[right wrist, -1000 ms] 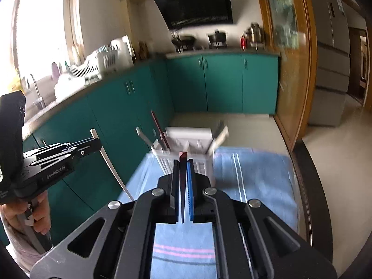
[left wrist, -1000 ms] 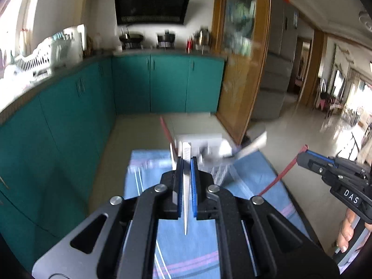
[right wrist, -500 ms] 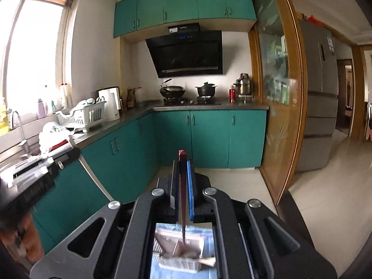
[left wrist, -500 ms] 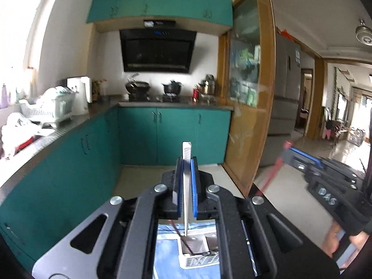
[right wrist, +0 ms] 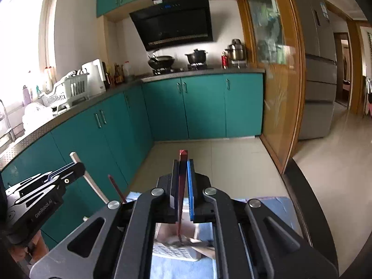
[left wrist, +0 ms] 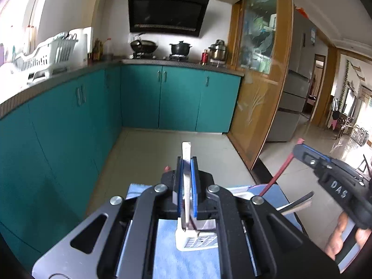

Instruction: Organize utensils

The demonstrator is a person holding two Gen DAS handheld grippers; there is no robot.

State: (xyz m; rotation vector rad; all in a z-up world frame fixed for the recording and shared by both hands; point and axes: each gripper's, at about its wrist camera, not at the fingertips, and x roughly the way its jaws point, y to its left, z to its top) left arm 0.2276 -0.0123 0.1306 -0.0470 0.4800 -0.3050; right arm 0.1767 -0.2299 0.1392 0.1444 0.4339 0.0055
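Left gripper had its jaws clamped narrow on a white chopstick, held upright, its top end poking above the blue pads and its lower end pointing down at a white slotted utensil basket. The basket stood on a blue striped cloth covering the tabletop, near the tabletop's far edge as seen in the left wrist view. Right gripper likewise had its jaws shut narrow on a dark red chopstick, upright, lower tip over the same basket, where contents looked blurred and could not be sorted out. In the left wrist view the right gripper's body showed at the right edge, white lettering "DAS" readable on it, a red chopstick running slanted through its tip, a hand below it. In the right wrist view the left gripper's body showed at the left edge, printed "GenRobot.AI", the white chopstick slanting through it; another red stick stood just beside it, lower end hidden behind the gripper frame. Background: teal cabinets, black range hood with small blue display text too tiny to read, wok and pot on the stove, white dish rack on the counter.
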